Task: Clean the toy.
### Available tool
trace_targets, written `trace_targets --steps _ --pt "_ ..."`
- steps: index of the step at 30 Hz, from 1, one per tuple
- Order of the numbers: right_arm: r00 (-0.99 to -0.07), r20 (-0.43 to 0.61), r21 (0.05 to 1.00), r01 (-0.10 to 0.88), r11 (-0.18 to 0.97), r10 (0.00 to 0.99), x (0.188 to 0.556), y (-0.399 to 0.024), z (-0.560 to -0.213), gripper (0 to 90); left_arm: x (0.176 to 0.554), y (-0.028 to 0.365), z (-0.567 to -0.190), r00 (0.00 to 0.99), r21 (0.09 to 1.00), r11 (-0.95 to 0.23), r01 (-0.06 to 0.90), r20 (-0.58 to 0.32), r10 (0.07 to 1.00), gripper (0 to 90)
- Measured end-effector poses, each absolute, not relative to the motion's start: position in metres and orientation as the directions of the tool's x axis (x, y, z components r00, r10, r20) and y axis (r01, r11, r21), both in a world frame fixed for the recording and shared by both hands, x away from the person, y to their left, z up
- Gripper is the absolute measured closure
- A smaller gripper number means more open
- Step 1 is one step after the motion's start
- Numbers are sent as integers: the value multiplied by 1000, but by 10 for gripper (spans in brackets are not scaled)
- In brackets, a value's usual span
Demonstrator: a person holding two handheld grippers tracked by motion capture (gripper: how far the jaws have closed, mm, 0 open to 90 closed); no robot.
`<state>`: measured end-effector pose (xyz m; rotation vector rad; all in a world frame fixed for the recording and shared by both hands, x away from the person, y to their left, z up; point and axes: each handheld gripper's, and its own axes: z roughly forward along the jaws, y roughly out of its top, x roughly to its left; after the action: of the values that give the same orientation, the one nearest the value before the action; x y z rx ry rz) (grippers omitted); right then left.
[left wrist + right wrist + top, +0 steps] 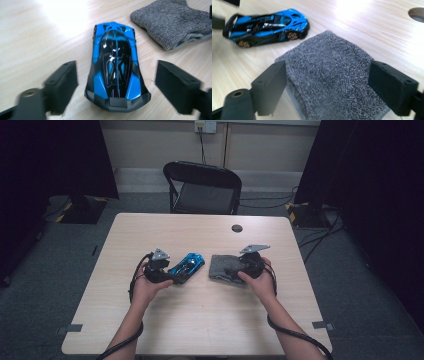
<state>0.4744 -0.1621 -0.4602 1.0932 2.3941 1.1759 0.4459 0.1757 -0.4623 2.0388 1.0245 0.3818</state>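
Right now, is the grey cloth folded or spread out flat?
Folded. The grey cloth lies as a compact, thick pad on the table, and the right gripper view shows stacked layers along its near edge.

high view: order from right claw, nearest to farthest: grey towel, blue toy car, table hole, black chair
1. grey towel, right at the right claw, between its open jaws.
2. blue toy car, left of the towel, by the left claw.
3. table hole, toward the table's far edge; close to the car in distance, so 2 and 3 are hard to call.
4. black chair, beyond the table.
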Motion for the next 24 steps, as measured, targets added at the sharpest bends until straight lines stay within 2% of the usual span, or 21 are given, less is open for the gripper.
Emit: trace_targets --steps 2,6,13,24 --pt "-711 71 763 490 421 699 474 -163 -460 149 449 174 -458 646 779 -361 512 -72 760 345" --pt "-735 19 752 457 475 677 474 -163 -463 142 460 166 -458 675 793 -374 482 -64 735 383" --pt "-777 52 758 440 482 627 474 -160 -470 138 484 155 -458 669 756 -403 516 -62 741 430" --pt "-762 58 768 447 459 645 479 -158 -471 144 494 139 -468 686 718 -450 531 -52 726 451"
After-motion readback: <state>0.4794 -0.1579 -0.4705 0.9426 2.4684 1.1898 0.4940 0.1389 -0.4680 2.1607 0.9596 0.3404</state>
